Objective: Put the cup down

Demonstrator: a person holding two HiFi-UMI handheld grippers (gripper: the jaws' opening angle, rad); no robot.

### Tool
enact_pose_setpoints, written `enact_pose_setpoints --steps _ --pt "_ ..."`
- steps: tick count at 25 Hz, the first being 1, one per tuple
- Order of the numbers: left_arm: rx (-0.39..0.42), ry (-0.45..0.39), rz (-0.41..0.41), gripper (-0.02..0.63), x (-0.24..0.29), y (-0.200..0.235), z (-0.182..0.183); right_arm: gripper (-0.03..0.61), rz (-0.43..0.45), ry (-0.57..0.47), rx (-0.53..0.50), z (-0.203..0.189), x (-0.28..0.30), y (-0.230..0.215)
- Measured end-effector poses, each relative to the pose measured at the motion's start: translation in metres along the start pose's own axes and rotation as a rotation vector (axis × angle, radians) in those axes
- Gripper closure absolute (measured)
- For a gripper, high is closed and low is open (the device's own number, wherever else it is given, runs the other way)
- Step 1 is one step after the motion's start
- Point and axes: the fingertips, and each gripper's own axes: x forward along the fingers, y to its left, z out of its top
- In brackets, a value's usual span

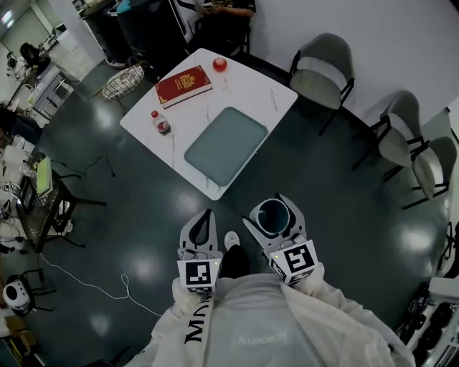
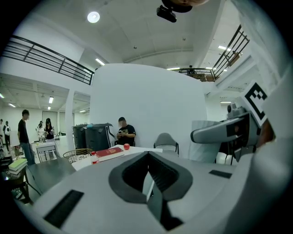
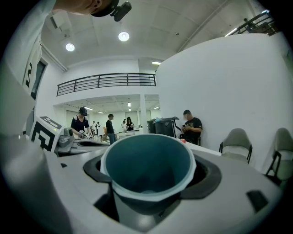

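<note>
A teal cup (image 1: pixel 272 215) with a pale rim stands upright between the jaws of my right gripper (image 1: pixel 273 213), which is shut on its sides. In the right gripper view the cup (image 3: pixel 149 160) fills the middle and looks empty inside. My left gripper (image 1: pixel 206 218) hangs beside it on the left, its jaws shut with nothing between them; in the left gripper view its tip (image 2: pixel 147 153) points toward the table. Both grippers are over the dark floor, short of the white table (image 1: pixel 251 89).
On the table lie a grey-green mat (image 1: pixel 226 143), a red book (image 1: pixel 183 85), a small red-capped bottle (image 1: pixel 160 122) and a red ball (image 1: pixel 219 64). Grey chairs (image 1: pixel 326 68) (image 1: pixel 401 132) stand to the right. A wire basket (image 1: pixel 122 81) sits at the table's far left, and a person (image 1: pixel 226 7) sits behind it.
</note>
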Motion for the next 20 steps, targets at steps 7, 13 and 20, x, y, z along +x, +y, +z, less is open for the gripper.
enact_pose_setpoints --steps 7,13,20 --pt "0.002 -0.008 -0.007 0.601 0.032 0.039 0.009 0.170 -0.020 0.018 -0.005 0.008 0.051 -0.010" --pt "-0.002 -0.020 -0.016 0.601 0.056 0.074 0.013 0.170 -0.039 0.006 -0.010 0.017 0.090 -0.014" --pt "-0.001 -0.038 -0.034 0.601 0.070 0.087 0.020 0.170 -0.074 0.004 -0.019 0.026 0.101 -0.019"
